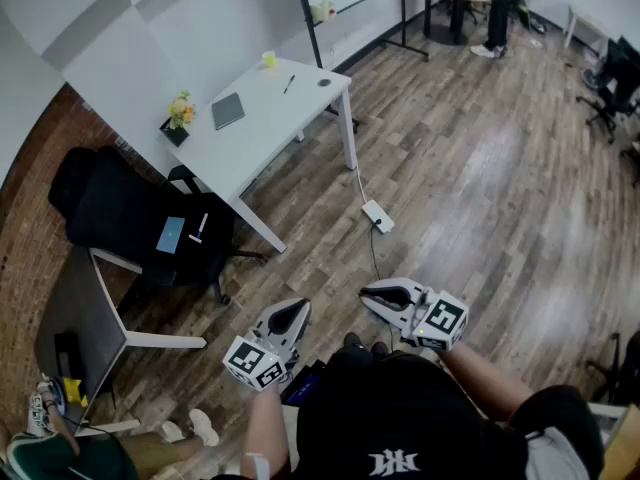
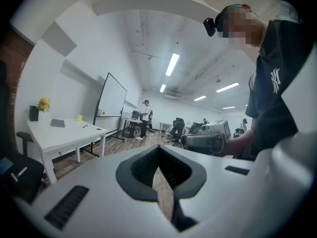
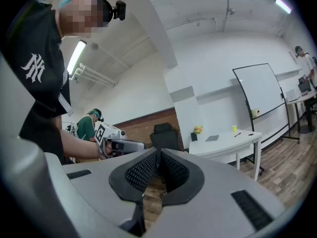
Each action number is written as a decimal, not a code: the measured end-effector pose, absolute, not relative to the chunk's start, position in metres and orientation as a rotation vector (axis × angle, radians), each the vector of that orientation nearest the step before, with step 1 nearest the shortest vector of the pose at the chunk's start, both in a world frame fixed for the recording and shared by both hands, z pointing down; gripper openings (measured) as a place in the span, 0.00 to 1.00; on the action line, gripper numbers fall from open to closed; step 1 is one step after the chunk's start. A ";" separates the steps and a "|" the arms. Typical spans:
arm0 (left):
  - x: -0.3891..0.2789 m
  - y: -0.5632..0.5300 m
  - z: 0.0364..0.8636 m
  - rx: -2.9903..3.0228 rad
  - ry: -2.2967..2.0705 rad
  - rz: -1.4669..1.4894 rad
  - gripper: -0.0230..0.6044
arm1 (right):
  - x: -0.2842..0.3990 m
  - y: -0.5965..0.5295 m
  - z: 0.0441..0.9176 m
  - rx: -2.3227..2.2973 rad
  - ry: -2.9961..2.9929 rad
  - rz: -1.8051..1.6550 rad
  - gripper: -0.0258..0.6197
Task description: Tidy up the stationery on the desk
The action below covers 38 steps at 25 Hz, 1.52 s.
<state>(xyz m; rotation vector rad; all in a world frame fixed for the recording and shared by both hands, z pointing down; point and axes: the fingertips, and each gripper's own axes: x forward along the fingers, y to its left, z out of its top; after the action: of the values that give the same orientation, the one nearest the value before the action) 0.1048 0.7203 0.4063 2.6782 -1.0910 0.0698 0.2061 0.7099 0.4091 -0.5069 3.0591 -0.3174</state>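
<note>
L gripper [image 1: 295,309]; flat grey notebook [image 1: 228,110], pen [image 1: 289,84]

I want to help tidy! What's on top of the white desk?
A flower pot, grey notebook, pen, yellow cup and small dark disc. Anything under the notebook is covered.

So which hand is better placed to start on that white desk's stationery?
Left, slightly: the desk lies ahead-left, nearer the left tongs than the right tongs; both are shut, empty, far off.

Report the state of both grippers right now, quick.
Left gripper: closed, jaws together, nothing between them.
Right gripper: closed, jaws together, holding nothing.
</note>
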 end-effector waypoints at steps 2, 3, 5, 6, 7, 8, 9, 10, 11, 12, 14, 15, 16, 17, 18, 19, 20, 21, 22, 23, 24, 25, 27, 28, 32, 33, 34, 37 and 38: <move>0.098 0.723 0.408 2.660 -1.111 0.066 0.03 | 0.206 0.708 0.413 -0.505 3.071 -0.313 0.11; 0.095 0.723 0.408 2.652 -1.118 0.065 0.03 | 0.206 0.707 0.414 -0.507 3.079 -0.308 0.11; 0.089 0.724 0.409 2.638 -1.131 0.064 0.03 | 0.205 0.702 0.413 -0.515 3.085 -0.295 0.11; 0.086 0.724 0.409 2.633 -1.141 0.063 0.03 | 0.204 0.699 0.411 -0.515 3.084 -0.290 0.11; 0.083 0.724 0.408 2.628 -1.155 0.063 0.03 | 0.203 0.697 0.409 -0.511 3.085 -0.284 0.11; 0.079 0.724 0.408 2.625 -1.169 0.063 0.03 | 0.202 0.695 0.408 -0.509 3.087 -0.279 0.11; 0.077 0.725 0.407 2.622 -1.181 0.062 0.03 | 0.201 0.694 0.407 -0.512 3.087 -0.279 0.11; 0.075 0.725 0.406 2.619 -1.187 0.058 0.03 | 0.202 0.693 0.405 -0.522 3.083 -0.285 0.12; 0.075 0.726 0.405 2.616 -1.189 0.053 0.03 | 0.204 0.693 0.404 -0.533 3.076 -0.290 0.12; 0.074 0.726 0.404 2.615 -1.190 0.050 0.03 | 0.205 0.692 0.402 -0.539 3.070 -0.293 0.12; 0.070 0.726 0.402 2.614 -1.192 0.051 0.03 | 0.203 0.690 0.400 -0.527 3.065 -0.298 0.12; 0.068 0.726 0.401 2.613 -1.194 0.053 0.03 | 0.201 0.690 0.399 -0.513 3.067 -0.300 0.12; 0.067 0.727 0.400 2.612 -1.196 0.053 0.03 | 0.199 0.691 0.398 -0.499 3.072 -0.301 0.12; 0.067 0.728 0.400 2.612 -1.198 0.052 0.03 | 0.198 0.692 0.398 -0.488 3.079 -0.302 0.12; 0.067 0.729 0.400 2.612 -1.198 0.050 0.03 | 0.198 0.693 0.398 -0.479 3.086 -0.302 0.12; 0.067 0.729 0.399 2.612 -1.198 0.048 0.03 | 0.198 0.695 0.399 -0.472 3.089 -0.306 0.12; 0.067 0.730 0.399 2.612 -1.197 0.045 0.03 | 0.198 0.696 0.400 -0.467 3.090 -0.311 0.12; 0.067 0.731 0.399 2.610 -1.195 0.043 0.03 | 0.198 0.697 0.400 -0.462 3.090 -0.318 0.12; 0.067 0.732 0.398 2.608 -1.192 0.040 0.03 | 0.199 0.698 0.400 -0.458 3.091 -0.324 0.12; 0.067 0.732 0.398 2.605 -1.190 0.039 0.03 | 0.199 0.699 0.399 -0.451 3.092 -0.326 0.12; 0.067 0.733 0.398 2.601 -1.190 0.039 0.03 | 0.198 0.700 0.398 -0.444 3.092 -0.326 0.12; 0.065 0.732 0.398 2.598 -1.192 0.040 0.03 | 0.198 0.699 0.396 -0.440 3.089 -0.325 0.12; 0.063 0.732 0.398 2.592 -1.198 0.039 0.03 | 0.200 0.695 0.395 -0.450 3.080 -0.326 0.12; 0.063 0.732 0.398 2.589 -1.200 0.036 0.03 | 0.202 0.693 0.395 -0.466 3.076 -0.331 0.12; 0.063 0.730 0.398 2.587 -1.196 0.025 0.03 | 0.214 0.676 0.401 -0.562 3.060 -0.352 0.12; 0.063 0.728 0.399 2.584 -1.195 0.022 0.03 | 0.216 0.672 0.401 -0.577 3.056 -0.357 0.12; 0.061 0.725 0.401 2.578 -1.194 0.019 0.03 | 0.217 0.668 0.402 -0.585 3.054 -0.362 0.12; 0.057 0.712 0.407 2.558 -1.184 0.007 0.03 | 0.216 0.656 0.405 -0.592 3.063 -0.374 0.12; 0.056 0.706 0.408 2.555 -1.179 0.005 0.03 | 0.214 0.650 0.406 -0.596 3.066 -0.379 0.12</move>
<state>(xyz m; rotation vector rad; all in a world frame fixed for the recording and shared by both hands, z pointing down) 0.0559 0.7059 0.4084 2.5550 -1.1787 0.0052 0.2144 0.6498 0.4064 -0.5957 3.0657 -0.3795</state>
